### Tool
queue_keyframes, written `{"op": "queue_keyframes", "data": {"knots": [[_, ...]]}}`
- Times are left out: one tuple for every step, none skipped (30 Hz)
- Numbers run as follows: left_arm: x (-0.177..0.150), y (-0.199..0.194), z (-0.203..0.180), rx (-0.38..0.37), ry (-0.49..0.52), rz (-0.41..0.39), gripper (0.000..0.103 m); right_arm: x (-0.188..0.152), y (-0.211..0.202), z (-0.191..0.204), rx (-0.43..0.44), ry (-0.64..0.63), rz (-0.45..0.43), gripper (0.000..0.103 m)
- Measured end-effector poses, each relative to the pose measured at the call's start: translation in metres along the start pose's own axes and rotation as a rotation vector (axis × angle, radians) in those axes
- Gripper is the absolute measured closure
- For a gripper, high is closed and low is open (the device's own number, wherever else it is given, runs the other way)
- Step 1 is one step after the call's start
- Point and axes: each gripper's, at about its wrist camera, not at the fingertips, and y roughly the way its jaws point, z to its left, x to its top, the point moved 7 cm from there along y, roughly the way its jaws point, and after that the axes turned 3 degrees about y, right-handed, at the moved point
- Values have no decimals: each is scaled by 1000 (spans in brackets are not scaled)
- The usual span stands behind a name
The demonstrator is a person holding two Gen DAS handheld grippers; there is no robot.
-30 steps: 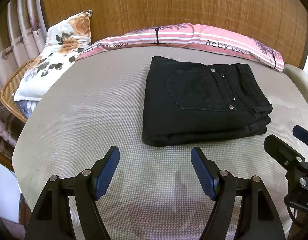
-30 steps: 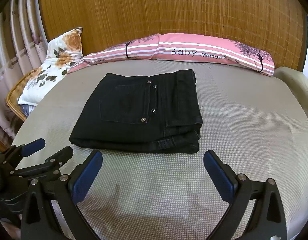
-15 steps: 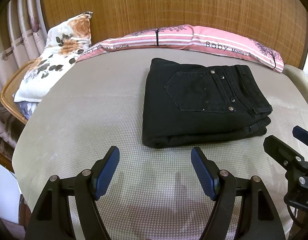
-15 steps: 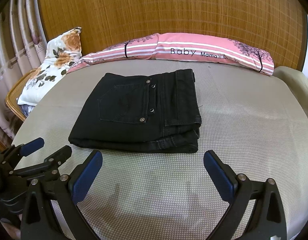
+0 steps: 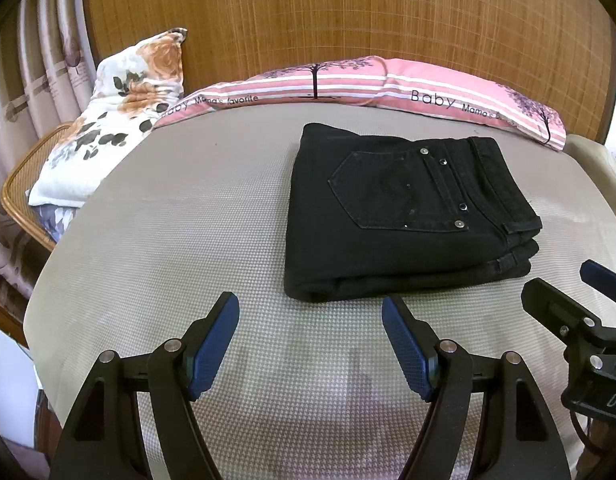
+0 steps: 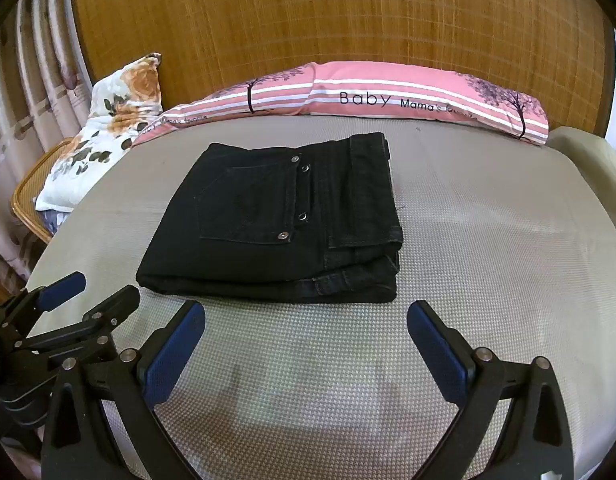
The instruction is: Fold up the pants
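Black pants (image 5: 403,216) lie folded into a compact stack on the grey mattress (image 5: 180,248), back pocket up, waistband to the right. They also show in the right wrist view (image 6: 276,224). My left gripper (image 5: 309,320) is open and empty, just short of the stack's near edge. My right gripper (image 6: 306,328) is open and empty, also just short of the near edge. Each gripper shows at the side of the other's view: the right gripper (image 5: 575,292) and the left gripper (image 6: 88,296).
A pink striped pillow (image 5: 387,84) lies along the woven headboard (image 5: 347,12). A floral pillow (image 5: 108,120) leans at the back left, over a rattan chair (image 5: 24,176). Curtains (image 6: 28,92) hang at the left. The mattress (image 6: 487,240) drops off at both sides.
Both views have shifted very slightly. The pants lie as before and both grippers stay open.
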Motion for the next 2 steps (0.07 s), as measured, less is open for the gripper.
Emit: {"op": "queue_keyframes", "data": {"knots": [[0, 0, 0, 0, -1, 1, 29, 0, 0, 0, 0, 2, -1, 3], [0, 0, 0, -3, -2, 2, 29, -1, 0, 0, -2, 4, -2, 3]]}}
